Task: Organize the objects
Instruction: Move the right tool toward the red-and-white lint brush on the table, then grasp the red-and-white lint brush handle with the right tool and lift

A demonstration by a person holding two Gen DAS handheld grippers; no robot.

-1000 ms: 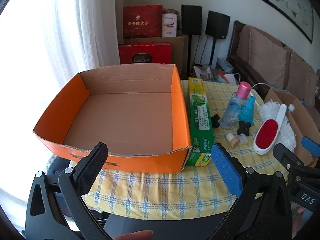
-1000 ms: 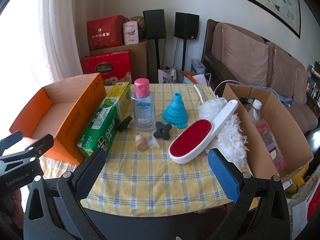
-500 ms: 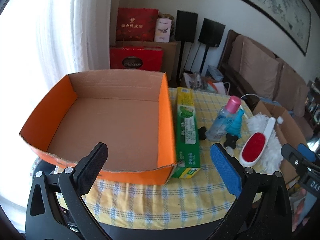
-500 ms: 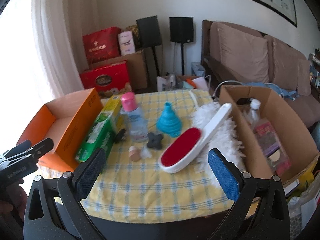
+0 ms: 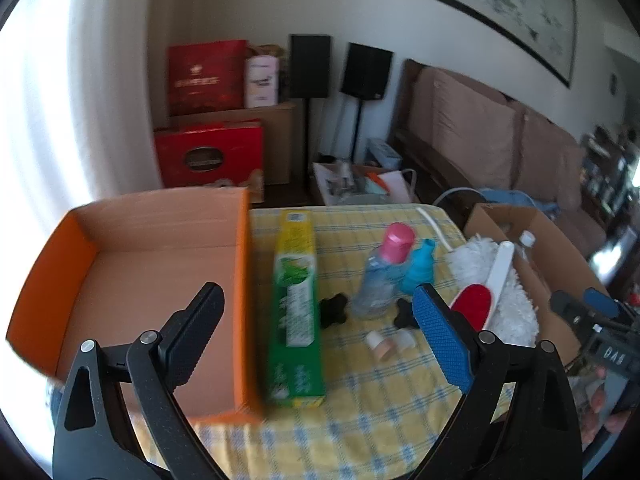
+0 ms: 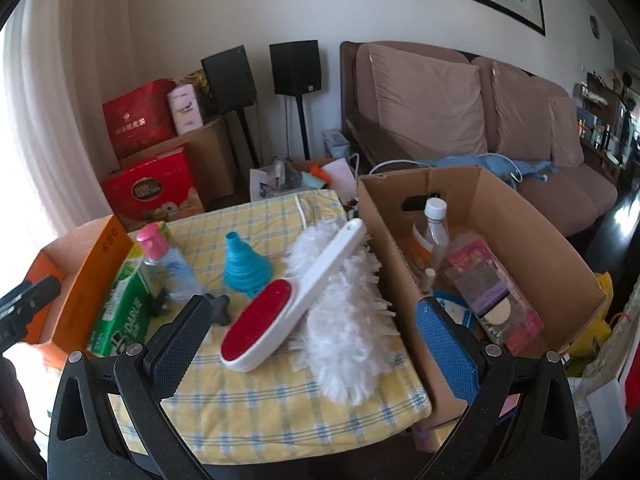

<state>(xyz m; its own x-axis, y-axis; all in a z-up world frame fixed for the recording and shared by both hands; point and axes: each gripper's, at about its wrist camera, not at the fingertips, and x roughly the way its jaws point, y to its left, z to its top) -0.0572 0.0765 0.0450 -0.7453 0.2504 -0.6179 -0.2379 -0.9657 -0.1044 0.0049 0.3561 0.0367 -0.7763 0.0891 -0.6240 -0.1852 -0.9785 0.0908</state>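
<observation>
An empty orange box sits at the table's left. Beside it lie a long green carton, a clear bottle with a pink cap, a blue funnel, black knobs, two small caps, a red-and-white lint brush and a white duster. My left gripper is open and empty, above the green carton's near end. My right gripper is open and empty, above the lint brush and duster.
A brown cardboard box holding a bottle and packets stands right of the table. Red gift boxes, two speakers on stands and a brown sofa lie behind. The tablecloth is yellow check.
Both grippers swung right: the left now faces the green carton instead of the orange box, and the right faces the brush, duster and brown box. Both stayed open.
</observation>
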